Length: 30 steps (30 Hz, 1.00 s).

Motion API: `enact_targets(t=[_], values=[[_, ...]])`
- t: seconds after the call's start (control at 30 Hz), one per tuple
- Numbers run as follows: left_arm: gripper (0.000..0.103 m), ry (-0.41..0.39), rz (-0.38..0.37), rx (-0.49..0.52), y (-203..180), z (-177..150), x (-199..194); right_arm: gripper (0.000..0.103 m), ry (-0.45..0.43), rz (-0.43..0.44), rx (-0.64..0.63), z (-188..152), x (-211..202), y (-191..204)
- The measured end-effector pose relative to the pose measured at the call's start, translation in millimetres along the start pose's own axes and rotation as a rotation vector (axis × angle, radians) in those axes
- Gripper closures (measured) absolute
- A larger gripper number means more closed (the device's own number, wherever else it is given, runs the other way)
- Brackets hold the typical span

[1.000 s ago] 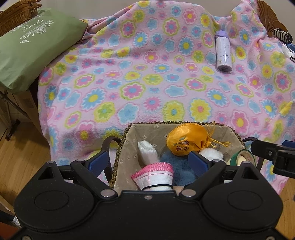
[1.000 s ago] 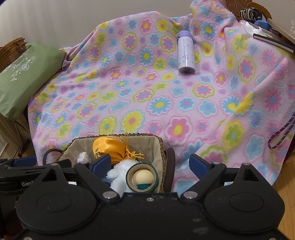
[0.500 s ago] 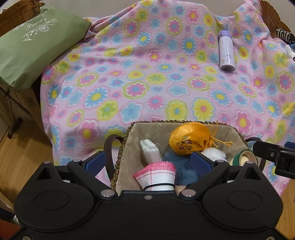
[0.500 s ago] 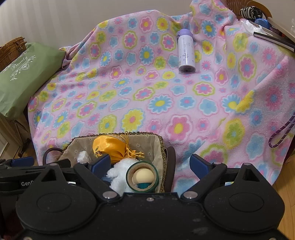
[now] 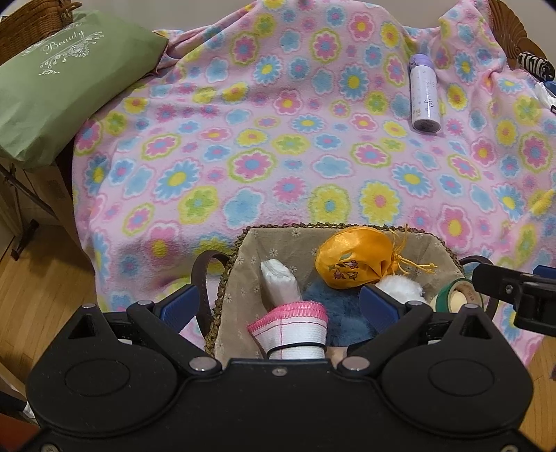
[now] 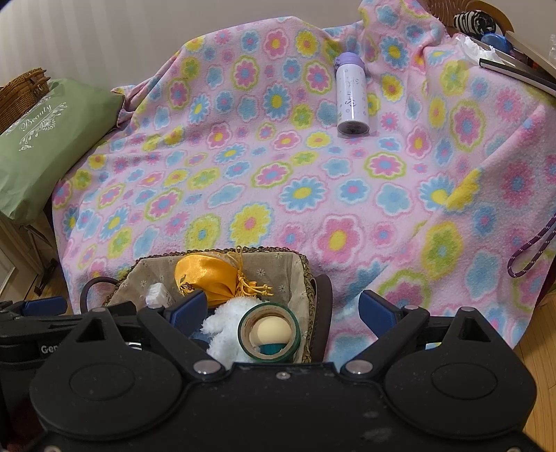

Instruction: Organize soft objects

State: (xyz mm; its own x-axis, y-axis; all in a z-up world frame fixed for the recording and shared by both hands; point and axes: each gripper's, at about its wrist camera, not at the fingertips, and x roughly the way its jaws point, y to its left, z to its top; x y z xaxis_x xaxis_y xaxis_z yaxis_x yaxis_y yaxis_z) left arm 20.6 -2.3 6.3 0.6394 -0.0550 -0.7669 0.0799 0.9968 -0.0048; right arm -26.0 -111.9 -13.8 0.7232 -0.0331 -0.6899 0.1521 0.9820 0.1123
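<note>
A woven basket with a beige liner sits at the near edge of the flowered blanket. It holds an orange drawstring pouch, a white packet, a pink-edged rolled cloth, blue fur, white fluff and a green tape roll. My left gripper is open, its fingers straddling the basket's left wall and brown handle. My right gripper is open too, astride the right rim and handle. Neither grips anything.
A purple-capped bottle lies far back on the blanket. A green bag and a wicker case stand at the left. Books and a purple cord are at the right. Wooden floor lies below.
The left gripper's jaws have spread a little wider around the basket's left side. The right gripper and the basket's contents look unchanged.
</note>
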Motion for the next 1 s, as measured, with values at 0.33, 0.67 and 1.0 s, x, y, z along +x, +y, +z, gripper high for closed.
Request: enact_targets(t=[0.33, 0.67, 1.0], values=[[0.007, 0.003, 0.003, -0.007, 1.4, 0.3, 0.5, 0.008, 0.002, 0.0, 0.0, -0.2, 0.5, 0.1], [0.007, 0.004, 0.001, 0.002, 0.0, 0.3, 0.1, 0.008, 0.004, 0.001, 0.0, 0.3, 1.3, -0.2], [0.007, 0.009, -0.002, 0.006, -1.3, -0.4, 1.4, 0.008, 0.012, 0.003, 0.001, -0.8, 2.5, -1.1]])
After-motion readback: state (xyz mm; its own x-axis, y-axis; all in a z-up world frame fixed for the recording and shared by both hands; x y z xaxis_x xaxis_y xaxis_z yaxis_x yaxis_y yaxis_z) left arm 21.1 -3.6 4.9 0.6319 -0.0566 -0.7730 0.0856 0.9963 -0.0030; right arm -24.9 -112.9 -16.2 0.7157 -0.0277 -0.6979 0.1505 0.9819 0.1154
